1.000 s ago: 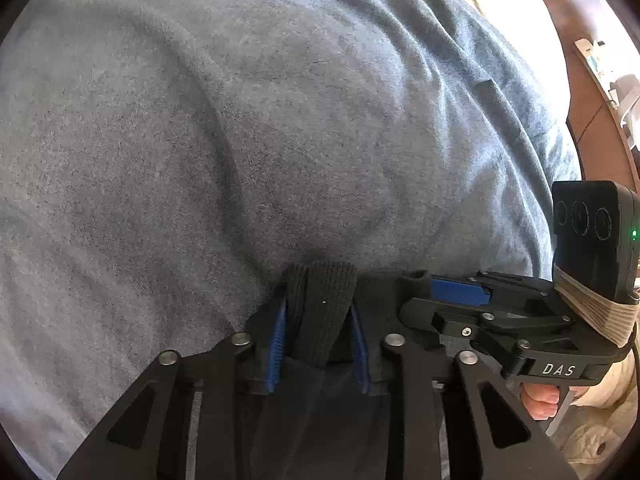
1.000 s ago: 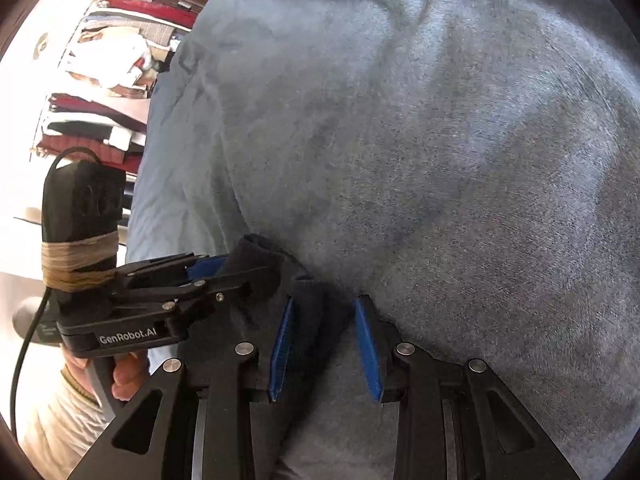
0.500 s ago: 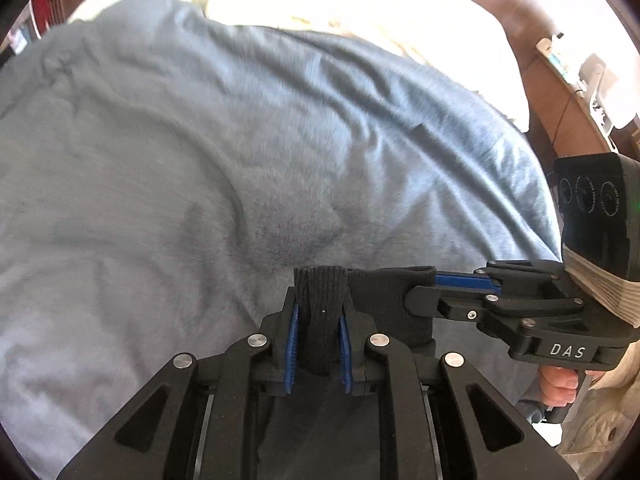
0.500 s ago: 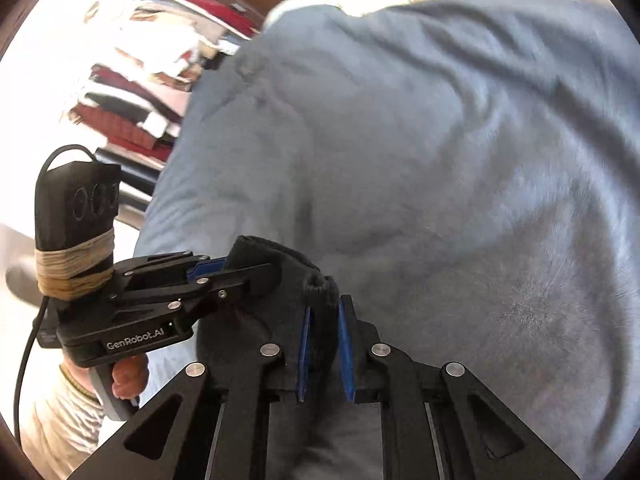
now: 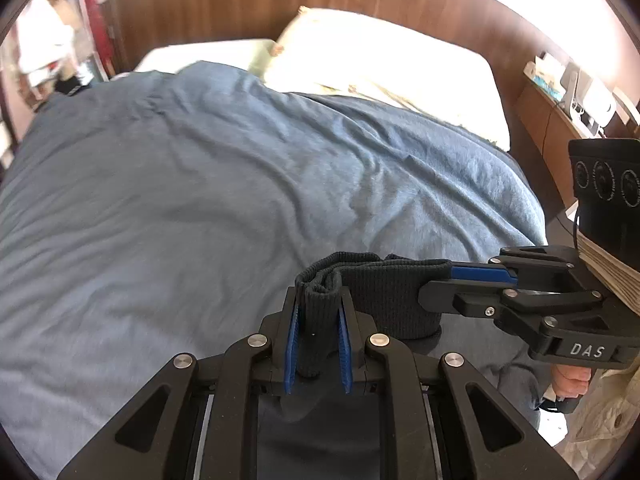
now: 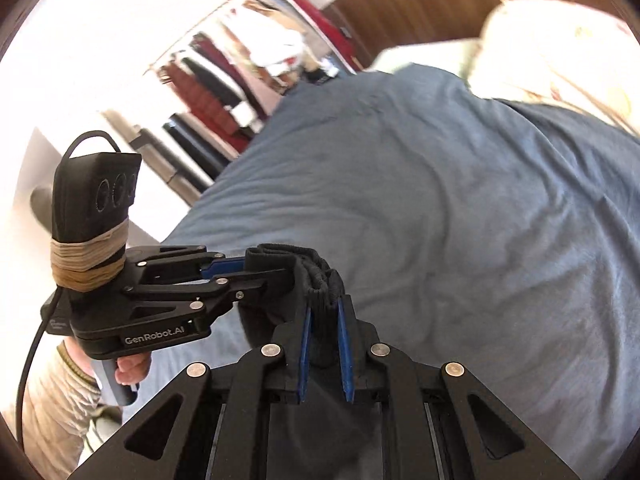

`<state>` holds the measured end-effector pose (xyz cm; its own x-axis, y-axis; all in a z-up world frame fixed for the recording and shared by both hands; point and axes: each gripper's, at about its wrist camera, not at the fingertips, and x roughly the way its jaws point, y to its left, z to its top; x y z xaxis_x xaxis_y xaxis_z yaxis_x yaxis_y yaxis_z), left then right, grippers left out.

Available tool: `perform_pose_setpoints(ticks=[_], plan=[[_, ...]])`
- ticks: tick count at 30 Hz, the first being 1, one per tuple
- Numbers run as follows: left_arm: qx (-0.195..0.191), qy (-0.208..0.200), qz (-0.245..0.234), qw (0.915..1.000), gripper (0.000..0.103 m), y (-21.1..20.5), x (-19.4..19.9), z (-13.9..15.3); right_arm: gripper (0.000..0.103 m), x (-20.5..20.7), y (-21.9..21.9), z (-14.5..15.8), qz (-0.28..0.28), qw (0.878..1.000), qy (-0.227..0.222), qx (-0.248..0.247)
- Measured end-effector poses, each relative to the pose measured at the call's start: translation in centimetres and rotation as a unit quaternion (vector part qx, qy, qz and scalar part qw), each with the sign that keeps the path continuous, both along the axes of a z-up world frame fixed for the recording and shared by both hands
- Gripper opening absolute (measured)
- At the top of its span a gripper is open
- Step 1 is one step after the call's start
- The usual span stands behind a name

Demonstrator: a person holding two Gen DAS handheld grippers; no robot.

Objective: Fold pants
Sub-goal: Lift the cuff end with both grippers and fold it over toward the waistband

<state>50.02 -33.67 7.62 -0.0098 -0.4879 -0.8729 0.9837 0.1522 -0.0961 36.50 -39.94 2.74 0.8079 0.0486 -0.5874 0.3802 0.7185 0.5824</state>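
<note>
Nearest the left wrist camera, the left gripper (image 5: 318,344) has its blue pads (image 5: 290,350) closed tight on a bunched fold of the ribbed waistband (image 5: 320,320) of the dark pants (image 5: 384,300). The band runs from there straight to the right, where the right gripper (image 5: 472,276) pinches its other end, so the waistband hangs stretched between the two tools, lifted clear above the bed. Below the left gripper's fingers the dark cloth drops out of sight.

In the right wrist view the same grip shows from the other side: the right gripper (image 6: 324,344) is clamped on gathered waistband elastic (image 6: 320,276), and the left gripper (image 6: 228,270) comes in from the left, holding the band's far end. A bare hand (image 6: 130,366) wraps that tool's handle.

Beyond the pants lies the blue blanket (image 5: 200,208), rumpled in long soft creases and covering most of the bed. Past it, cream pillows (image 5: 380,68) rest against a wooden headboard (image 5: 224,4). A wooden bedside shelf (image 5: 548,116) with small items stands far right, and a rack of hanging clothes (image 6: 224,80) stands off the bed's left side
</note>
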Motion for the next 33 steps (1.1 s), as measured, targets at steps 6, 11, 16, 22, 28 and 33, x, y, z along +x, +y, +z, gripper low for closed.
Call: perform_pose_setpoints(ticks=[6, 11, 16, 22, 28, 33], plan=[[-0.016, -0.016, 0.030, 0.9993, 0.018, 7.2, -0.1, 2.1, 0.014, 0.1, 6.5, 2.9, 0.035, 0.999, -0.020, -0.027], [-0.014, -0.021, 0.052, 0.9983, 0.018, 13.7, 0.4, 2.1, 0.014, 0.3, 12.3, 3.9, 0.067, 0.997, -0.029, -0.033], [-0.017, -0.016, 0.078, 0.9967, 0.018, 19.1, 0.9, 0.6, 0.014, 1.3, 18.4, 3.5, 0.110, 0.993, -0.019, -0.047], [-0.023, 0.007, 0.125, 0.9919, 0.017, 25.5, 1.6, -2.4, 0.014, 2.4, 24.0, 1.9, 0.160, 0.985, 0.001, -0.063], [-0.016, 0.026, 0.161, 0.9865, 0.016, 30.7, 1.6, -5.2, 0.014, 3.5, 28.8, -0.3, 0.219, 0.973, 0.028, -0.069], [-0.007, 0.041, 0.182, 0.9825, 0.015, 34.3, 1.2, -7.4, 0.014, 3.9, 31.8, -1.9, 0.260, 0.962, 0.045, -0.071]])
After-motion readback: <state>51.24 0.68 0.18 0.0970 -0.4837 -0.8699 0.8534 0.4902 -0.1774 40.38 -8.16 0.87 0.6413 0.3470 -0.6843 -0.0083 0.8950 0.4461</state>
